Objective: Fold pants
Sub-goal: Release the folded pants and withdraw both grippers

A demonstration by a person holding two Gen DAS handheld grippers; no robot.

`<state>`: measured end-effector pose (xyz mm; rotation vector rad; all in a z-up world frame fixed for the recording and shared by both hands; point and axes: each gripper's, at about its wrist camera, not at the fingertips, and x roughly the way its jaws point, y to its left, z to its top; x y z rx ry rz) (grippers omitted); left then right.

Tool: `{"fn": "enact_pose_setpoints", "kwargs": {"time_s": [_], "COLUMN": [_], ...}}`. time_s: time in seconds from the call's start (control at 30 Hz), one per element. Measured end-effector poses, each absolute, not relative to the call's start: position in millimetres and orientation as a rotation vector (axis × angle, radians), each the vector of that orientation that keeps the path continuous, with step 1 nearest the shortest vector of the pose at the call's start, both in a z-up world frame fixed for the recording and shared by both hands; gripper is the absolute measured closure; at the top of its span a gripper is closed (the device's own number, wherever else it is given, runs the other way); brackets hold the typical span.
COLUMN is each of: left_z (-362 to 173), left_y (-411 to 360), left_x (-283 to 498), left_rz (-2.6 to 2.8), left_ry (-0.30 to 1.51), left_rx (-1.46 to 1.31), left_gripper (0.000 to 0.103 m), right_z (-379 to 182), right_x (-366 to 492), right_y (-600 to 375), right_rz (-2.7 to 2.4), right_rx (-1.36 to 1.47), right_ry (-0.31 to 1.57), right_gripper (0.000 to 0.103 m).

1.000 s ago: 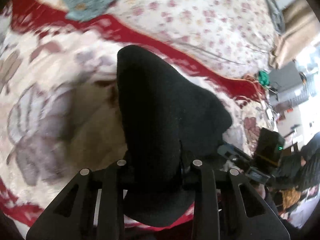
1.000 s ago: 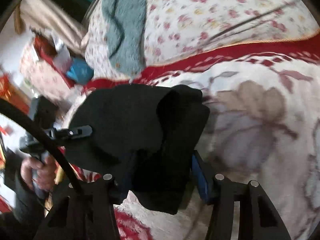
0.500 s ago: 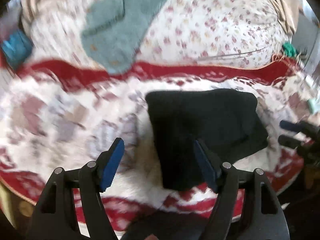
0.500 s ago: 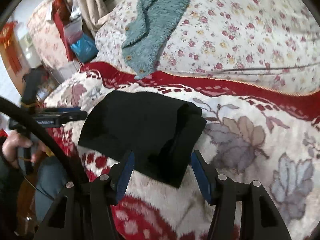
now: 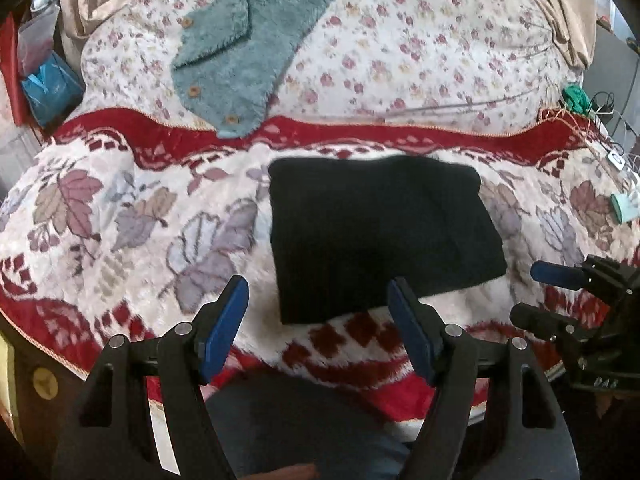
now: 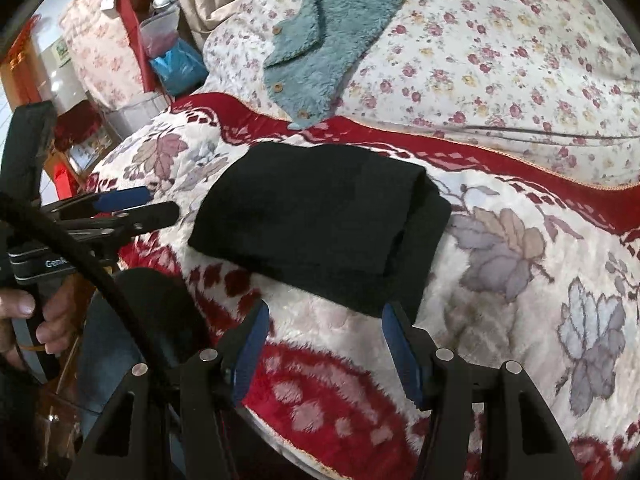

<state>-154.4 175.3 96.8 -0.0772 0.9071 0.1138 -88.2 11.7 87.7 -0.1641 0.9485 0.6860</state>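
Now both the left hand-held gripper [image 5: 318, 318] and the right hand-held gripper [image 6: 324, 334] gape empty.

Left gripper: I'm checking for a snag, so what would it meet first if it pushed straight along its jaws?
Probably the near edge of the folded black pants on the leaf-patterned blanket. The left gripper is open and empty; depth is unclear.

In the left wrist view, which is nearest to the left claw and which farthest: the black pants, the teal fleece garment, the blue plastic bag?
1. Black pants, just ahead of the left claw, on the blanket.
2. Teal fleece garment, farther back, left of centre.
3. Blue plastic bag, far left, beside the bed.
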Motion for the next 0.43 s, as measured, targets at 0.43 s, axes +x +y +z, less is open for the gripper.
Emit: {"fn": "enact_pose_setpoints", "kwargs": {"time_s": [0.43], "left_z": [78], "left_y": [167], "left_x": [-151], "left_rz": [0.131], "left_ry": [0.911], "left_rx": [-0.120], "left_gripper": [0.031], "right_z": [88], "right_x": [-92], "right_y": [16], "right_rz": [0.671], "right_rx": [-0.200], "right_ry": [0.941], "right_gripper": [0.046]}}
